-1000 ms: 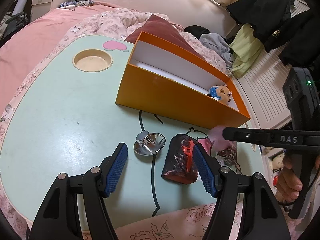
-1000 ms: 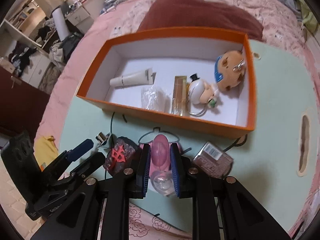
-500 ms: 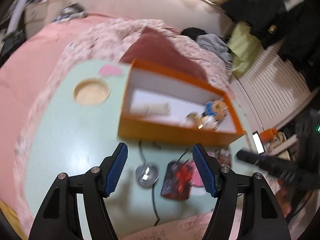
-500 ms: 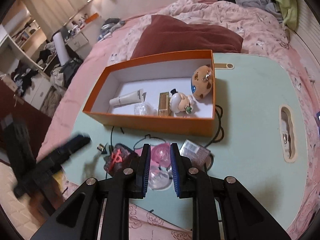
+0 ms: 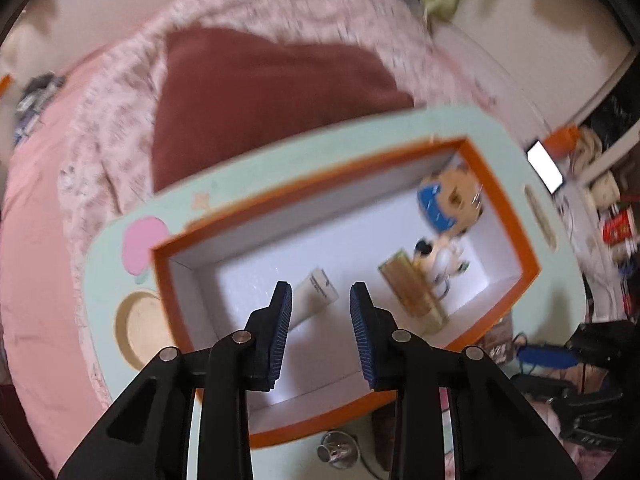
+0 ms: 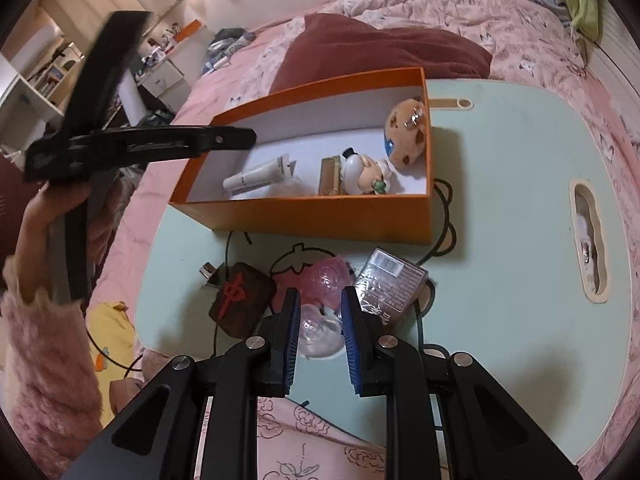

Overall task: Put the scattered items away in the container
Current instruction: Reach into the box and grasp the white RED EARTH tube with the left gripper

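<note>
The orange box is sitting on the mint-green lap table, toward its far edge, beside the maroon cushion. Inside it are lying a white tube, a gold-coloured flat case, a small white figurine and a round-headed plush doll. In front of the box, on the table, are sitting a dark pouch with a red mark, a pink and clear plastic capsule, a wrapped card pack and a small shiny metal piece.

The right gripper is pointing slantwise down at the table's near edge, its blue pads clamping the clear part of the capsule between them.

The left gripper is pointing steeply down over the box's open interior (its view is smeared). Its jaws are closing, with nothing between them. From the right wrist view, a hand in a fluffy pink sleeve is gripping its handle, with the black fingers reaching level over the box's left end.
</note>
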Demonstrator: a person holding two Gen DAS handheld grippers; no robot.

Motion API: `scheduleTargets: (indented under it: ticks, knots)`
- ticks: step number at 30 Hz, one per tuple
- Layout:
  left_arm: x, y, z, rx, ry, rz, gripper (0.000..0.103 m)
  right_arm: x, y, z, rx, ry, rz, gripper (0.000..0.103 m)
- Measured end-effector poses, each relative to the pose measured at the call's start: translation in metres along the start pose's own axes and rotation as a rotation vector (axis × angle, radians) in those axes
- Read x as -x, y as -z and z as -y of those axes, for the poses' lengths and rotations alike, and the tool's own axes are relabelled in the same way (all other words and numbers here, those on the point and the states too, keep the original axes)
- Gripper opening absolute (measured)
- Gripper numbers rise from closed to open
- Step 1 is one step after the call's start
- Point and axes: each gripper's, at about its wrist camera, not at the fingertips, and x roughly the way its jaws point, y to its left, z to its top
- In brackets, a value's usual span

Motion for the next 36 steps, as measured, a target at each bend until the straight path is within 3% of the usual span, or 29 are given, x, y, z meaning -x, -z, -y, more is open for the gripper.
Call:
scheduleTargets:
  ticks: [2, 5, 13, 17, 19, 26, 35, 36]
  knots:
    - [-0.015, 0.000, 0.003, -0.040, -0.032, -0.065, 0.032, -0.001, 0.000, 0.003, -0.010, -0.012, -0.004, 0.020]
    - [-0.022, 0.002, 0.010, -0.085, -0.123, -0.069, 0.032, -0.001, 0.000, 0.006, -0.017, -0.019, -0.009, 0.021]
    - [-0.049, 0.011, 0.007, -0.111, -0.174, -0.160, 0.032, -0.003, 0.000, 0.008, -0.022, -0.029, -0.019, 0.022]
    - [-0.046, 0.014, 0.003, -0.076, -0.136, -0.137, 0.028, -0.004, 0.001, 0.007, -0.015, -0.026, -0.026, 0.022]
    - [-0.046, 0.014, 0.001, -0.040, -0.103, -0.138, 0.019, -0.005, 0.001, 0.008, -0.018, -0.028, -0.030, 0.022]
    - [-0.041, 0.019, -0.007, 0.055, -0.060, -0.094, 0.018, -0.007, 0.002, 0.007, -0.011, -0.025, -0.039, 0.023]
    - [0.025, 0.024, -0.008, 0.124, 0.156, 0.056, 0.014, -0.007, 0.003, 0.007, -0.001, -0.021, -0.044, 0.023]
    - [0.037, 0.028, -0.003, 0.117, 0.197, 0.065, 0.006, -0.007, 0.004, 0.007, 0.000, -0.020, -0.043, 0.023]
